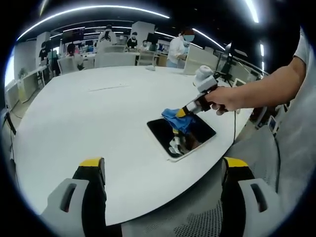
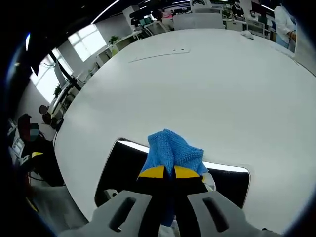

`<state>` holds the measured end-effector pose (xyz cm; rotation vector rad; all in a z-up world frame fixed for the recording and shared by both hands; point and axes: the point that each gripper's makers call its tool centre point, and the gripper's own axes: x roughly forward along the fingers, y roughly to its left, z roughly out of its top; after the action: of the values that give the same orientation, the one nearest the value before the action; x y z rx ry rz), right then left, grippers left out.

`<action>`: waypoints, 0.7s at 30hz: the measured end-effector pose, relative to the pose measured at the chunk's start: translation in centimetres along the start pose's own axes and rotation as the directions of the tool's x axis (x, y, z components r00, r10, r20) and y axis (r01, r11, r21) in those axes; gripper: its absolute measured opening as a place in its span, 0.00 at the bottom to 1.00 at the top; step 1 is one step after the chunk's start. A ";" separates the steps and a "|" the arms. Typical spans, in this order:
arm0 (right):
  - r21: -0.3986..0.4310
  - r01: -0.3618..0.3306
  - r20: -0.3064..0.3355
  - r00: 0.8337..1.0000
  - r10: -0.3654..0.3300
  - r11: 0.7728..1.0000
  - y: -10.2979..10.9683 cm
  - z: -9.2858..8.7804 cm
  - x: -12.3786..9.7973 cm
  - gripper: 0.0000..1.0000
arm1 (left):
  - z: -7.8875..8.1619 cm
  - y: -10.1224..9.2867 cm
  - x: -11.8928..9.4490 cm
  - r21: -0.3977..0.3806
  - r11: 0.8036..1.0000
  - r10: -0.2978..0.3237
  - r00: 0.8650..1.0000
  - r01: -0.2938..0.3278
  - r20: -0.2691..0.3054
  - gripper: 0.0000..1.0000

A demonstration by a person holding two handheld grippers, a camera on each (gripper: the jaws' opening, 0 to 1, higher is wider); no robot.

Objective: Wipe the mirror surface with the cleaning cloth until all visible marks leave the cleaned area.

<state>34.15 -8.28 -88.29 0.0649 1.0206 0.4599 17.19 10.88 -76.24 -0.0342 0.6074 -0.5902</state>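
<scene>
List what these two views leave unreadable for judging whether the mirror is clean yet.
- Marks on the mirror: too small in the left gripper view, lost in dark reflections.
- Mirror under the blue cloth: hidden in the right gripper view by the cloth and the right gripper.
- Mirror's near edge: covered by the gripper body at the bottom of the right gripper view.
- Cloth contact with the glass: cannot tell.
</scene>
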 end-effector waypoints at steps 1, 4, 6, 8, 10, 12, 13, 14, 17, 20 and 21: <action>-0.006 0.002 0.000 1.000 -0.002 1.000 0.2 -0.1 -0.3 0.00 | 0.0 0.0 0.0 0.000 1.000 0.001 1.000 -0.001 0.000 0.97; -0.010 0.002 -0.002 1.000 -0.002 1.000 0.2 -0.3 -0.6 0.00 | -0.1 0.2 0.0 0.000 1.000 0.002 1.000 -0.002 -0.001 0.97; -0.006 0.003 -0.002 1.000 -0.003 1.000 -0.1 -0.3 -0.6 0.00 | -0.2 0.2 0.0 0.001 1.000 0.002 1.000 -0.002 -0.002 0.97; -0.007 0.004 -0.002 1.000 -0.004 1.000 -0.1 -0.3 -0.8 0.00 | -0.2 0.2 0.0 0.001 1.000 0.002 1.000 -0.002 -0.003 0.97; -0.013 0.006 -0.003 1.000 -0.006 1.000 -0.3 -0.3 -0.8 0.00 | -0.2 0.2 0.0 0.002 1.000 0.002 1.000 -0.002 -0.004 0.97; -0.022 0.009 -0.004 1.000 -0.009 1.000 -0.5 -0.4 -0.9 0.00 | -0.2 0.1 0.0 0.002 1.000 0.001 1.000 -0.001 -0.006 0.97; -0.026 0.011 -0.005 1.000 -0.011 1.000 -0.6 -0.5 -1.1 0.00 | -0.2 0.1 0.0 0.004 1.000 0.001 1.000 -0.001 -0.006 0.97; -0.026 0.011 -0.005 1.000 -0.011 1.000 -0.7 -0.6 -1.3 0.00 | -0.2 0.1 0.0 0.005 1.000 0.000 1.000 0.000 -0.006 0.97; -0.025 0.013 -0.005 1.000 -0.013 1.000 -1.0 -0.7 -1.4 0.00 | -0.1 0.0 0.1 0.005 1.000 0.001 1.000 -0.001 -0.008 0.97; -0.024 0.016 -0.008 1.000 -0.016 1.000 -1.1 -0.7 -1.7 0.00 | -0.1 0.1 0.1 0.003 1.000 0.003 1.000 -0.003 -0.007 0.97; -0.024 0.015 -0.008 1.000 -0.016 1.000 -1.1 -0.7 -1.7 0.00 | -0.1 0.1 0.1 0.001 1.000 0.003 1.000 -0.003 -0.007 0.97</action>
<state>33.19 -10.11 -87.59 0.0333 1.0231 0.4588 17.20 10.91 -76.42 -0.0303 0.6141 -0.5882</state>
